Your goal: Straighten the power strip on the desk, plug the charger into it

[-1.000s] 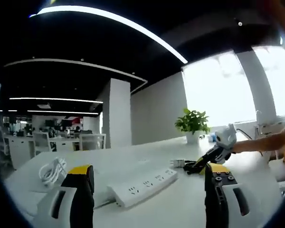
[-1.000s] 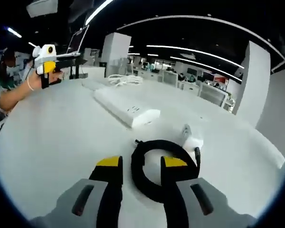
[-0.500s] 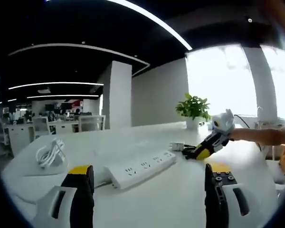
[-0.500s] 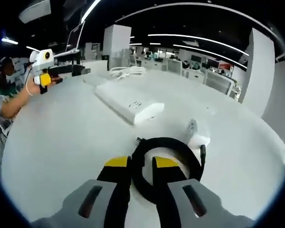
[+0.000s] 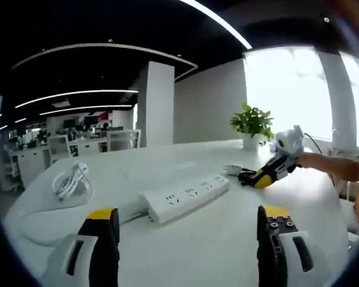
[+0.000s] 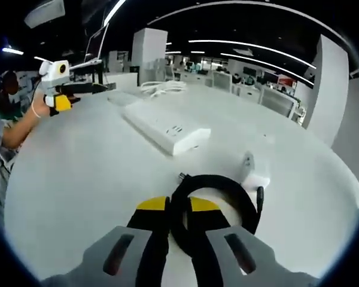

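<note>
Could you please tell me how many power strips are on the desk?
1: the white power strip lies mid-desk, between the coiled white cord and the charger.

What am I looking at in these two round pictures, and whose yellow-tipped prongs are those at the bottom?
A person holds a two-jaw gripper in each hand, and each carries a fisheye camera looking out along its jaws. In the left gripper view, the left gripper hangs open above a white desk. Ahead lie a white power strip and a bundle of white cord, with a potted plant further back. The other gripper shows there too, at the far side. In the right gripper view, the right gripper is shut on the looped black cable of the white charger. The power strip lies beyond it.
</note>
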`<state>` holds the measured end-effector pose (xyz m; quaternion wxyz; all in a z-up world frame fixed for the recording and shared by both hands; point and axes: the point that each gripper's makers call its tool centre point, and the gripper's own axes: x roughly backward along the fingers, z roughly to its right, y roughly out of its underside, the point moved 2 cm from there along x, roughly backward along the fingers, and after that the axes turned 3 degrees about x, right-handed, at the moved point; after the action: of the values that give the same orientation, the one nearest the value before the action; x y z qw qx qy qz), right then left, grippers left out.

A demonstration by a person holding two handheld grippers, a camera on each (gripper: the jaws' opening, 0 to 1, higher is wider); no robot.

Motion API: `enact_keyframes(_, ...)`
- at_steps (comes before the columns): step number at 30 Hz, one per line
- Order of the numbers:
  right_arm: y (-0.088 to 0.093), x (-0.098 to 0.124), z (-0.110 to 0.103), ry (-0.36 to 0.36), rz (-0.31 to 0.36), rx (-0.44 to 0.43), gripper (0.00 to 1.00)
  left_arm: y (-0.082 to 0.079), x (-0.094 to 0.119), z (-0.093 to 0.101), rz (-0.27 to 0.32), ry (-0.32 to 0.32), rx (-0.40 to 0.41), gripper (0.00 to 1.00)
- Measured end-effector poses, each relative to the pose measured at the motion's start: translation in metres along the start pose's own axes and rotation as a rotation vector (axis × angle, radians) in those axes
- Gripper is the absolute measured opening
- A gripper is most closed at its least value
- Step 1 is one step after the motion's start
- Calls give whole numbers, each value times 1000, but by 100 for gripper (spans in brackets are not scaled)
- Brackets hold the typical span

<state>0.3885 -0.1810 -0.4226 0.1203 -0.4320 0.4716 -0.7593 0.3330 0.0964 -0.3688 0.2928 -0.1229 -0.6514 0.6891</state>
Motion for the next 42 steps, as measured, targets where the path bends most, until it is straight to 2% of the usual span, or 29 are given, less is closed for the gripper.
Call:
enact_keyframes(9,-4,2,-1,3,5,-4,8,0,1,3,-2,10,-12,96)
enact_keyframes(15,-22,8,4,3,96,-150,8,4,1,2,-17,12,-14,96)
enact_keyframes(19,-31,15,9,-12,178,-327,7,5,2,3,-20,14,-13,95)
enact_keyframes(24,-41,20,28,-22,255,-470,7,5,3,3,-17,17,-12,95)
enact_keyframes(27,-54,24,23,-55,329,-588,7,6,3,4,-18,20,-15,95)
enact_keyframes(32,-69,31,22,-76,407,-652,7,5,4,3,-17,19,-14,95)
enact_keyframes(34,-76,38,27,-103,451,-702,7,5,4,4,-18,21,-17,95)
enact_keyframes(36,-87,40,21,-135,496,-768,7,5,5,4,-18,22,-19,95)
enact_keyframes(38,-95,44,18,-167,528,-797,7,4,5,4,-17,21,-21,95)
enact_keyframes(42,-105,48,16,-182,569,-837,7,3,5,4,-12,25,-17,95)
